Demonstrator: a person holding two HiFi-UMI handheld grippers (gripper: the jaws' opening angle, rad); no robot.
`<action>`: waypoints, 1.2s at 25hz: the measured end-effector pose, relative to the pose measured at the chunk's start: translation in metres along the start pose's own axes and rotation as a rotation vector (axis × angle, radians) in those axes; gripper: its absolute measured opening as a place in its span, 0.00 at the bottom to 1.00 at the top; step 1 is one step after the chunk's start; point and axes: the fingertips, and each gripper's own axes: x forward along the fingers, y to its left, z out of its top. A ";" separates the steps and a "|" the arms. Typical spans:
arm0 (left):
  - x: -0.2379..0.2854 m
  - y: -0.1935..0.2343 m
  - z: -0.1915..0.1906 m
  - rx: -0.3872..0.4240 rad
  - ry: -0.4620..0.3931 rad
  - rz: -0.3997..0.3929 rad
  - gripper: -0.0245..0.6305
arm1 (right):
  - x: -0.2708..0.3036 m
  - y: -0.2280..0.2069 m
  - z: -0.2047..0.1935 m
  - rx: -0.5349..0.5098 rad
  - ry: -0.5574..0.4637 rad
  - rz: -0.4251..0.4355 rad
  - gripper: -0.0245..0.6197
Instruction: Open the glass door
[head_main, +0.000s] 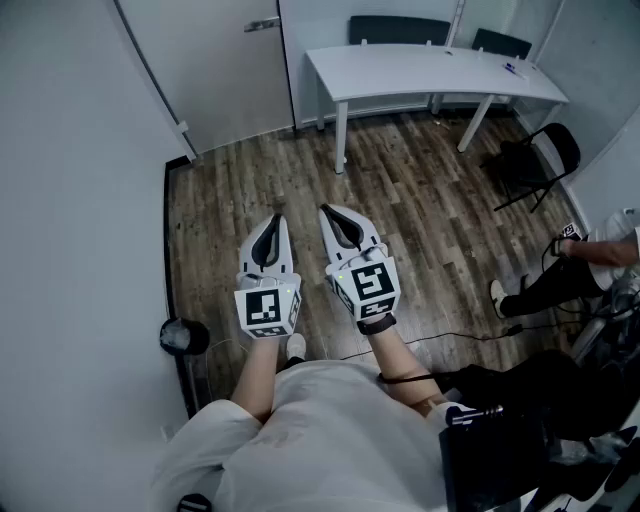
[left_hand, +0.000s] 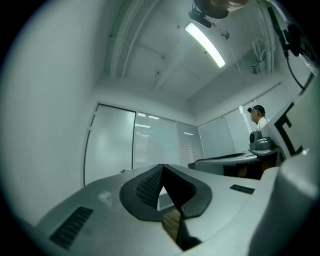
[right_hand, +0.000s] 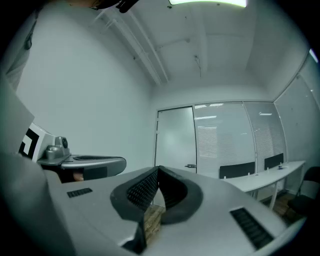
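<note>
The glass door (head_main: 225, 70) stands at about 11 o'clock in the head view, upright and closed, flush in its opening. Its single tall pane is frosted and pale, so nothing behind it can be made out. A thin dark frame runs up its left edge, with a small pale fitting (head_main: 182, 127) low on that edge. Its bottom edge meets the wood-patterned floor (head_main: 300, 190). A small metal lever handle (head_main: 262, 24) sits level on the door's right edge, at 3 o'clock on the pane. In the right gripper view the door stands at about 12 o'clock, between a plain white wall (right_hand: 90, 110) at its 9 o'clock and glazed panels (right_hand: 220, 140) at its 3 o'clock.
</note>
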 end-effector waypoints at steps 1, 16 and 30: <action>-0.001 -0.005 0.000 0.004 0.002 0.000 0.04 | -0.004 -0.004 0.000 0.010 0.003 -0.007 0.04; -0.048 -0.032 -0.012 0.029 0.067 0.035 0.04 | -0.050 0.006 -0.016 0.117 -0.034 0.042 0.04; -0.001 0.040 -0.010 -0.024 0.001 0.013 0.04 | 0.024 0.017 -0.013 0.008 -0.006 -0.004 0.04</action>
